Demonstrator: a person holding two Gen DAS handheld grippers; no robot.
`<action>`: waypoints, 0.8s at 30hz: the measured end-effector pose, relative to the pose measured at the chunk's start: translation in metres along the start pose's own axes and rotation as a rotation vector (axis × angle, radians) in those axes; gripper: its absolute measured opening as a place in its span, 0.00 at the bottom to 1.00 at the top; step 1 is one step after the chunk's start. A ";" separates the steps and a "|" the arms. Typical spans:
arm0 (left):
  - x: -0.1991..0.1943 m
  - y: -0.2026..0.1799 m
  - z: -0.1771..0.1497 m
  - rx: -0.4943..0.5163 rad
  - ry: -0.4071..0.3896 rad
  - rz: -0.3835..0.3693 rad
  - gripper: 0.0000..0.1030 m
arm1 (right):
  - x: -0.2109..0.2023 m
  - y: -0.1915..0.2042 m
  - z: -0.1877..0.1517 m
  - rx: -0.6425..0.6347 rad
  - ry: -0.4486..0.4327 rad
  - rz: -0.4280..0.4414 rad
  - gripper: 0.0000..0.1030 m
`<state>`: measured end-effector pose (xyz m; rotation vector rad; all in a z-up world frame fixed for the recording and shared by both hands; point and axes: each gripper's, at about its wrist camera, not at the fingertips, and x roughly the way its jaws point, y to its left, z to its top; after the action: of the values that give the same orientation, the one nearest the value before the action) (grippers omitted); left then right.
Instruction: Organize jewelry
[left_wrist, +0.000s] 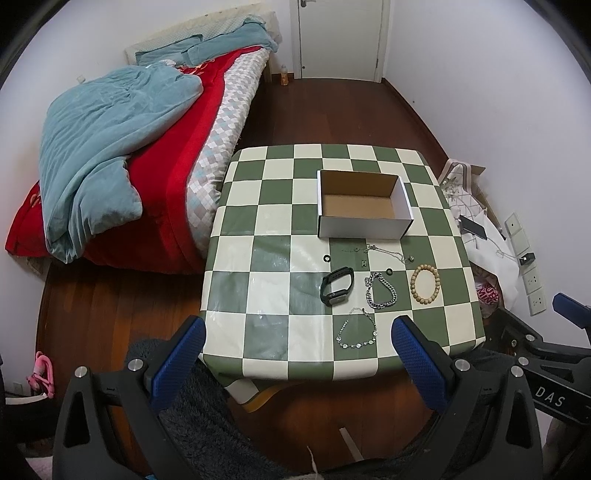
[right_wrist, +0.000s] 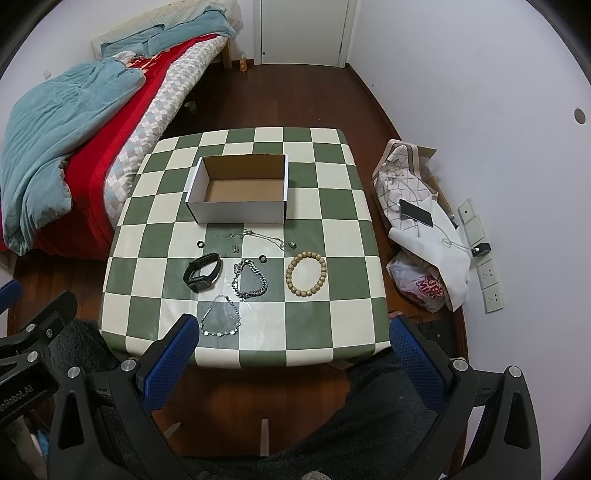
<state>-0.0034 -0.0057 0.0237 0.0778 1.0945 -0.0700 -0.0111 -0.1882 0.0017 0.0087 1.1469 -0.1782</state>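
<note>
Left wrist view: left tongs (left_wrist: 297, 345) spread wide, nothing between the blue pads, held above the near edge of the checkered table (left_wrist: 258, 221). Right wrist view: right tongs (right_wrist: 291, 341) also spread wide and empty, above the same near edge.

Open cardboard box (right_wrist: 240, 195) sits toward the far middle of the table, nothing visible inside it. Jewelry lies loose on the table in front of the box:
- black watch (right_wrist: 202, 272), strap looped, left of the group
- heavy silver chain bracelet (right_wrist: 250, 278), just right of the watch
- wooden bead bracelet (right_wrist: 306, 274), rightmost, apart from the chain
- thin silver necklace with small discs (right_wrist: 220, 319), nearest the tongs
- fine chain (right_wrist: 264, 236), close to the box front
- small dark rings (right_wrist: 200, 244), scattered between box and bracelets; details too small to tell

Bed with teal blanket (left_wrist: 103, 155) stands left of the table. Bags (right_wrist: 424, 240) and a phone (right_wrist: 417, 213) lie on the floor at right.
</note>
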 end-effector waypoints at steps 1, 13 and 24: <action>0.000 0.000 0.000 0.000 0.000 0.000 1.00 | 0.000 0.000 0.000 -0.002 0.002 0.000 1.00; -0.002 0.003 0.001 -0.008 0.000 -0.004 1.00 | -0.002 -0.001 0.001 -0.003 -0.003 0.004 1.00; 0.029 0.006 -0.003 -0.005 -0.010 0.079 1.00 | 0.006 -0.004 0.001 0.022 0.002 0.013 1.00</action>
<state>0.0074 0.0002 -0.0034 0.1156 1.0804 0.0036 -0.0088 -0.1934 -0.0027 0.0361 1.1462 -0.1798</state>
